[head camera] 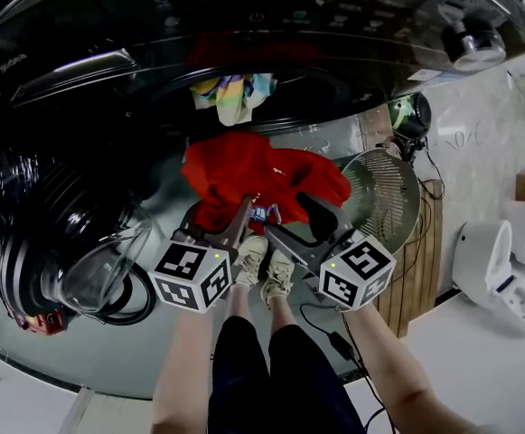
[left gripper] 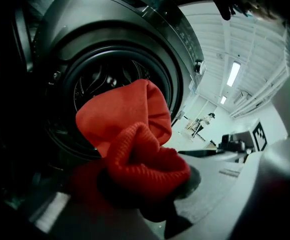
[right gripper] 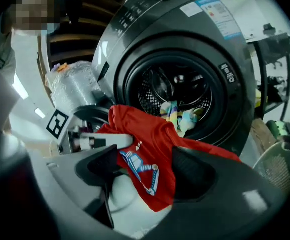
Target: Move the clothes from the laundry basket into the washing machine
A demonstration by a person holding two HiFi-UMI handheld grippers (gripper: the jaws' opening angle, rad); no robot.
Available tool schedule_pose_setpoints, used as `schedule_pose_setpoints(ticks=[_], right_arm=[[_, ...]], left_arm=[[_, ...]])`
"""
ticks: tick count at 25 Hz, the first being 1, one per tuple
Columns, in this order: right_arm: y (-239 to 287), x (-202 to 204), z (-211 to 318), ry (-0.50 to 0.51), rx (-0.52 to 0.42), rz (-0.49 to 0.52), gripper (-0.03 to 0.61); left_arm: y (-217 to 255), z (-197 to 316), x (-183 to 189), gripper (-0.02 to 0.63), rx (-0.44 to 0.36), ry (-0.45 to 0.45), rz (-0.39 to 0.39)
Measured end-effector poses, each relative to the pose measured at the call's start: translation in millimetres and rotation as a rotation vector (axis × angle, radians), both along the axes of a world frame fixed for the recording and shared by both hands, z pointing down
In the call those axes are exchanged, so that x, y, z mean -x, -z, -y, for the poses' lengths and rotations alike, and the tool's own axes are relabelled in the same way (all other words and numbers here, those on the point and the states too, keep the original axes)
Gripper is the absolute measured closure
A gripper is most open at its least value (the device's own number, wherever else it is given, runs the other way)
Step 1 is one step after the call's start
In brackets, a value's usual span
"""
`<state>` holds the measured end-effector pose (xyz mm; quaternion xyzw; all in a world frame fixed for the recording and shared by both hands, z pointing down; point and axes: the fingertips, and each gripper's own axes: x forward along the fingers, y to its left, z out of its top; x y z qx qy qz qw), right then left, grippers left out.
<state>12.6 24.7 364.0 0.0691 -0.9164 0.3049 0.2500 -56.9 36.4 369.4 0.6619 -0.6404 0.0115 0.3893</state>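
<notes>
A red garment hangs in front of the open drum of the dark washing machine. In the drum lies a pale multicoloured piece of clothing. My left gripper is shut on a ribbed fold of the red garment, which bulges between its jaws just before the drum mouth. My right gripper stands open; the red cloth with a blue and white print hangs between its pads without being pressed. In the head view the right gripper is just right of the left one.
The washer's round glass door hangs open at the left. A round mesh basket stands on the floor at the right. A white appliance sits further right, a cable runs by my shoes.
</notes>
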Motion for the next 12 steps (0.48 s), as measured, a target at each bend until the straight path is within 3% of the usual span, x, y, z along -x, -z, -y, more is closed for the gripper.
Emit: schedule_pose_setpoints(ticks=[5, 8, 10, 12], right_arm=[[-43, 21, -34, 0.113, -0.151, -0.137, 0.082], [-71, 35, -35, 0.102, -0.238, -0.240, 0.060], [-86, 41, -32, 0.097, -0.234, -0.286, 0.130], [-90, 51, -31, 0.102, -0.173, -0.277, 0.297]], left_arm=[[-5, -8, 12, 0.413, 0.000, 0.042, -0.042], [-4, -10, 14, 0.413, -0.013, 0.054, -0.076], [-6, -13, 16, 0.413, -0.018, 0.067, -0.084], [-13, -16, 23, 0.411, -0.022, 0.097, -0.088]])
